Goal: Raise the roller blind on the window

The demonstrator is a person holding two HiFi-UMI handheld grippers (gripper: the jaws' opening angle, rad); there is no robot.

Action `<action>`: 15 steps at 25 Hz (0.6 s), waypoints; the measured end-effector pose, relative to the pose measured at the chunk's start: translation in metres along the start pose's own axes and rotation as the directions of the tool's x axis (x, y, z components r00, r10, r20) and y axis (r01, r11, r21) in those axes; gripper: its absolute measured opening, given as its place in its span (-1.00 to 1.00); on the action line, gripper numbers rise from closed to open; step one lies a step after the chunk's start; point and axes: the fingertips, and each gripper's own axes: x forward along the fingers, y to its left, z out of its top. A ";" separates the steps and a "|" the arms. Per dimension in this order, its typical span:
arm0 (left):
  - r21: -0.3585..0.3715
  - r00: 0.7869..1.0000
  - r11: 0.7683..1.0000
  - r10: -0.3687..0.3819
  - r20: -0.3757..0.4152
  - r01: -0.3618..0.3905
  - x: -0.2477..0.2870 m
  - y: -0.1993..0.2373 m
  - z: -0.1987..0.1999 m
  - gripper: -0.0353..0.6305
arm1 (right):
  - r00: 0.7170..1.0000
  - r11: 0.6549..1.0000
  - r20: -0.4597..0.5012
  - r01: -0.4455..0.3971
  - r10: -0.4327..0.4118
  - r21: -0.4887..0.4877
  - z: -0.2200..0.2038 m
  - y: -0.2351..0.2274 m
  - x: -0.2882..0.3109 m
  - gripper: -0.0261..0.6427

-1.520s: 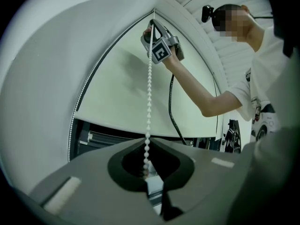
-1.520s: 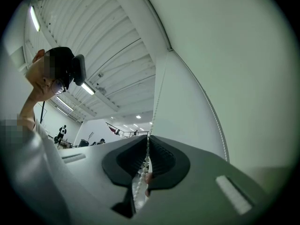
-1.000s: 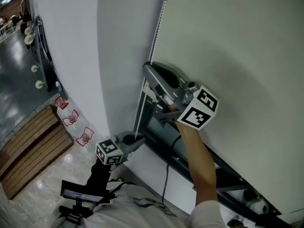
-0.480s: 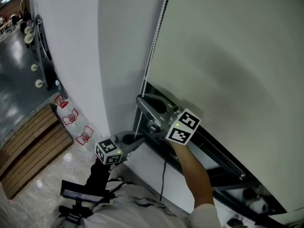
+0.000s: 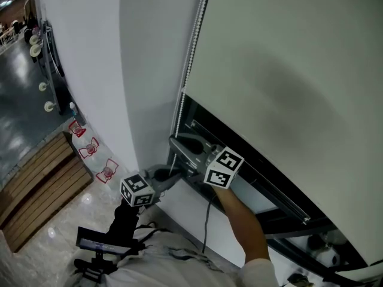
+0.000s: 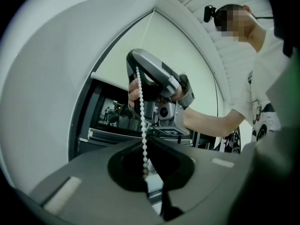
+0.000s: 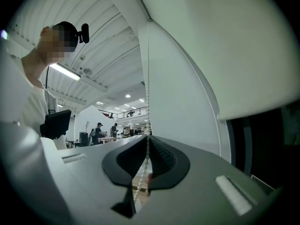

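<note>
The blind [image 5: 287, 58] is a pale, matt cloth, smooth and without sheen. Its chain [image 5: 192, 46] is a string of small white beads, plastic by the look and faintly glossy. The wall [image 5: 90, 58] is smooth, matt white paint. The window frame [image 5: 263, 184] is dark metal with a dull finish, and the glass [image 6: 110, 116] in it is glossy and mirrors the room. The left gripper [image 5: 176, 178] and right gripper [image 5: 173, 141] have grey, matt, smooth plastic shells; the right one's inner pads [image 7: 162, 157] are black and ribbed. Their cubes [image 5: 224, 167] are matt, printed black on white. The floor [image 5: 54, 232] is glossy pale stone; the decking [image 5: 36, 178] is slatted brown wood.
</note>
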 end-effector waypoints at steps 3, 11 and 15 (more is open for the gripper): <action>-0.006 1.000 1.000 0.005 -0.002 -0.005 0.000 0.003 -0.002 -0.90 | 0.999 1.000 -0.040 0.005 -0.004 0.010 -0.018 -0.003 -0.002 -0.88; -0.007 1.000 1.000 0.012 0.005 -0.012 -0.002 0.007 -0.003 -0.90 | 0.999 0.996 -0.046 0.004 0.000 0.089 -0.044 -0.004 -0.006 -0.88; 0.001 1.000 1.000 0.010 0.016 -0.010 -0.003 0.006 0.002 -0.90 | 1.000 0.991 -0.017 -0.019 0.021 0.134 -0.036 0.000 -0.008 -0.87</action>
